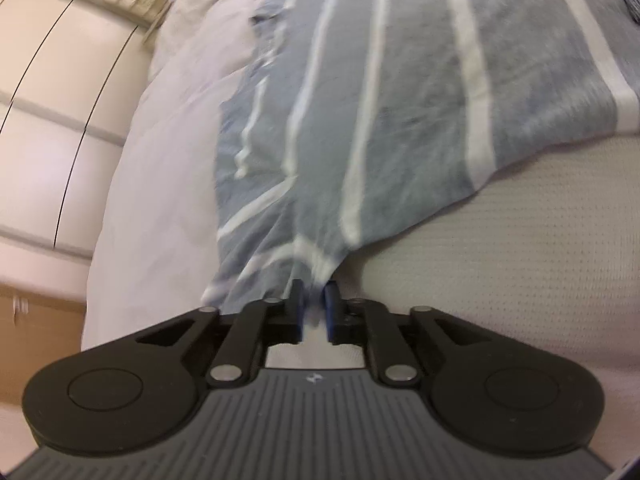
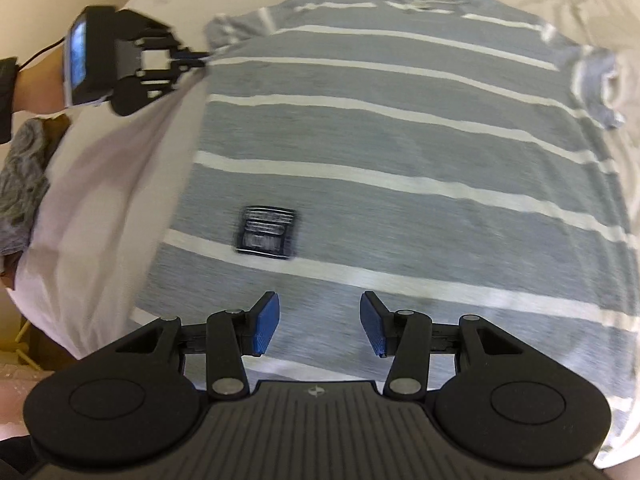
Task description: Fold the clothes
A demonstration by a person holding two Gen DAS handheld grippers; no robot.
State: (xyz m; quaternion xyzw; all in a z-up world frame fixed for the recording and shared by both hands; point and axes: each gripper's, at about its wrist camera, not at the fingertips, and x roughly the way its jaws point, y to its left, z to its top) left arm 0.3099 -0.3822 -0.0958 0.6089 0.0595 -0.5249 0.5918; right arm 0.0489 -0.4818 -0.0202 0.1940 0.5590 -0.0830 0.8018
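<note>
Left gripper (image 1: 314, 304) pinching the grey-blue, white-striped cotton T-shirt (image 1: 400, 92) by a bunched edge; right gripper (image 2: 316, 326) wide open, holding nothing.
Only the right wrist view shows the shirt spread flat across the pale bed sheet (image 2: 100, 168), dark rectangular chest label (image 2: 266, 232) up.

Motion blur smears the dark patch (image 2: 266, 233) on the striped shirt (image 2: 400, 140) so its print is unreadable, and bunched fabric hides the left gripper (image 1: 313, 304) fingertips.
</note>
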